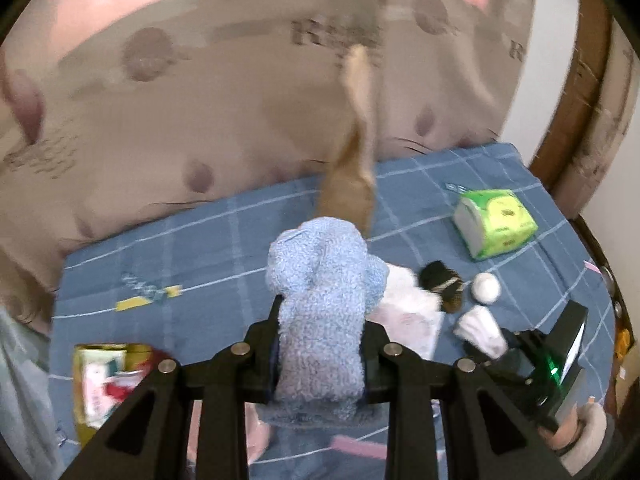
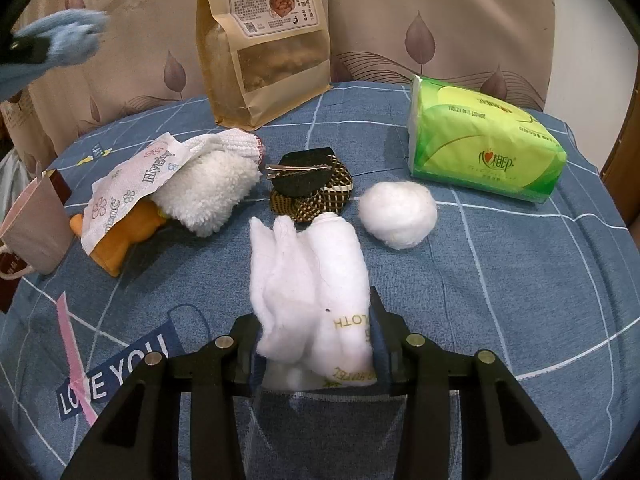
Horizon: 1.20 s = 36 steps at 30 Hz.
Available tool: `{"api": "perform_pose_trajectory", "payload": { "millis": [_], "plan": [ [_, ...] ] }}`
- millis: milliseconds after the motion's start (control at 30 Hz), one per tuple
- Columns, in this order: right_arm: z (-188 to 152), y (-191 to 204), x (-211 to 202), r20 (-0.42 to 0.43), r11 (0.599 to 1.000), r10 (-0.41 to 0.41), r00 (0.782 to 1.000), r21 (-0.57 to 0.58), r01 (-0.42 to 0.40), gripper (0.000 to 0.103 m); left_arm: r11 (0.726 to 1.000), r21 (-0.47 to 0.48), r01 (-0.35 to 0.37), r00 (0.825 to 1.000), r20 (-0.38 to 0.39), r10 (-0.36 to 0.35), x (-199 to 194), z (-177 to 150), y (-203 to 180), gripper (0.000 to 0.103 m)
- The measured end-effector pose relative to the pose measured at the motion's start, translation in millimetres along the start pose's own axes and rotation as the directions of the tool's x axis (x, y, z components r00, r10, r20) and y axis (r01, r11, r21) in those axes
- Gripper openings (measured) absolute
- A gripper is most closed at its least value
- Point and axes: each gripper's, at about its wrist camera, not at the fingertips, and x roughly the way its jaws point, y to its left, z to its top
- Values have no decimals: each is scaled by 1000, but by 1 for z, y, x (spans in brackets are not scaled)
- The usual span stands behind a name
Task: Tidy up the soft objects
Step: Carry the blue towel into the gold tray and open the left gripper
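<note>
On the blue checked bedspread [image 2: 500,280] loose soft items lie clustered at centre: white fleece cloth [image 2: 208,192] under a printed wrapper, orange plush toy [image 2: 120,236] at its near left, dark woven hair clip [image 2: 312,188], cotton ball [image 2: 397,214] to the right. Green tissue pack [image 2: 480,148] sits far right; kraft snack bag [image 2: 264,40] leans against the far curtain — likely parked clear of the sorting area.

Right gripper [image 2: 316,340] — jaws pinching a white cotton wad [image 2: 308,280], held low over the bedspread, apparently waiting. Left gripper [image 1: 320,356] — jaws clamped on a blue fuzzy sock [image 1: 324,300], raised clear of the pile, presumably for carrying elsewhere.
</note>
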Motion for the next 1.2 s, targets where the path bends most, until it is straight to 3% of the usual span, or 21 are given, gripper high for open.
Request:
{"api": "perform_pose_trajectory", "payload": {
  "millis": [267, 600, 967, 1200],
  "plan": [
    [-1, 0, 0, 0, 1000, -5, 1000, -4, 5, 40, 986, -84, -144, 989, 15, 146, -42, -25, 82, 28],
    [-1, 0, 0, 0, 1000, -13, 1000, -11, 13, 41, 933, -183, -310, 950, -93, 297, -56, -90, 180, 28],
    [-1, 2, 0, 0, 1000, -21, 1000, -17, 21, 41, 891, -254, -377, 917, -240, 320, -38, -169, 249, 28],
    [-1, 2, 0, 0, 999, -26, 1000, -21, 26, 41, 893, -242, -379, 905, -298, 303, -16, -196, 262, 28]
  ]
}}
